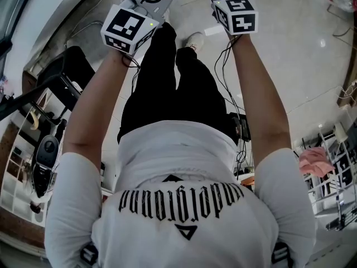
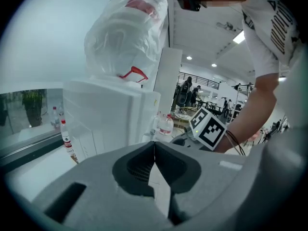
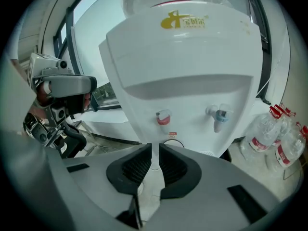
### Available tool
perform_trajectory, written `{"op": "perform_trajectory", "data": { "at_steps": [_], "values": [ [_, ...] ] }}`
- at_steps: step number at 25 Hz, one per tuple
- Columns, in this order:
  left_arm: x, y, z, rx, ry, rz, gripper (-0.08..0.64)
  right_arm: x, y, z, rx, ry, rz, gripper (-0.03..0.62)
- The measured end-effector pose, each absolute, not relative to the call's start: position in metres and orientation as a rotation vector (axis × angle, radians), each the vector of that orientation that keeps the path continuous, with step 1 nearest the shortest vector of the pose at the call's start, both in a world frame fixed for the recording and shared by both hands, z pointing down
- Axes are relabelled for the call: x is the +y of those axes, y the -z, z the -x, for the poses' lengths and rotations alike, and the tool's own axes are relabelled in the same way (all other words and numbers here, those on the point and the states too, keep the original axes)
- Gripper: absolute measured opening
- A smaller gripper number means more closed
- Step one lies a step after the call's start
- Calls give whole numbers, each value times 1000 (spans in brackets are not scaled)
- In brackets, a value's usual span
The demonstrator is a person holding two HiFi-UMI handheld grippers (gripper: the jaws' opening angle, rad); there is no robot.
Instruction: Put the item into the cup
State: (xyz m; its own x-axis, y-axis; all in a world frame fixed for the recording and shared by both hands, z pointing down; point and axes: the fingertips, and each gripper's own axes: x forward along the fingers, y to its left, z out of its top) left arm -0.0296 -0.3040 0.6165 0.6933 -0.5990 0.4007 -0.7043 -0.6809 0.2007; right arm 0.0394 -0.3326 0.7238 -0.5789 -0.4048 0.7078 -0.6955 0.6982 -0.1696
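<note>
The left gripper (image 2: 154,144) was clenched, its jaws meeting at the tips with nothing between them. The right gripper (image 3: 155,149) was released: a narrow gap stood between its jaws, and nothing was in that gap either. Neither the item nor the cup showed in any view, so I could not tell where they were.

Just beyond the right gripper's jaws stood a white water dispenser (image 3: 192,71), facing it, with a red tap (image 3: 163,118) and a blue tap (image 3: 219,115) side by side on its front. A group of large water bottles (image 3: 284,138) stood on the floor at the dispenser's right.

The left gripper looked at the same dispenser from the side, where a plastic bag (image 2: 130,32) covered the bottle on top. A small bottle (image 2: 166,125) stood near the dispenser's corner. The marker cube (image 2: 208,129) of the right gripper showed beyond the jaws, at the end of the person's forearm (image 2: 260,109).

From the head view, both arms reached forward over black trousers (image 1: 173,82) and a white shoe (image 1: 195,39) on a glossy pale floor (image 1: 290,54).
</note>
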Motion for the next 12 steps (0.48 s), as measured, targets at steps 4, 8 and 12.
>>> {"op": "perform_trajectory", "data": {
  "at_steps": [4, 8, 12],
  "values": [
    [-304, -594, 37, -1047, -411, -2565, 15, -324, -689, -36, -2293, -562, -846, 35],
    [-296, -568, 47, -1063, -398, -2565, 15, -312, -647, -29, -2327, -526, -839, 25],
    [-290, -539, 52, -1081, -364, -2569, 15, -302, -605, -19, -2369, -519, -806, 15]
  ]
}}
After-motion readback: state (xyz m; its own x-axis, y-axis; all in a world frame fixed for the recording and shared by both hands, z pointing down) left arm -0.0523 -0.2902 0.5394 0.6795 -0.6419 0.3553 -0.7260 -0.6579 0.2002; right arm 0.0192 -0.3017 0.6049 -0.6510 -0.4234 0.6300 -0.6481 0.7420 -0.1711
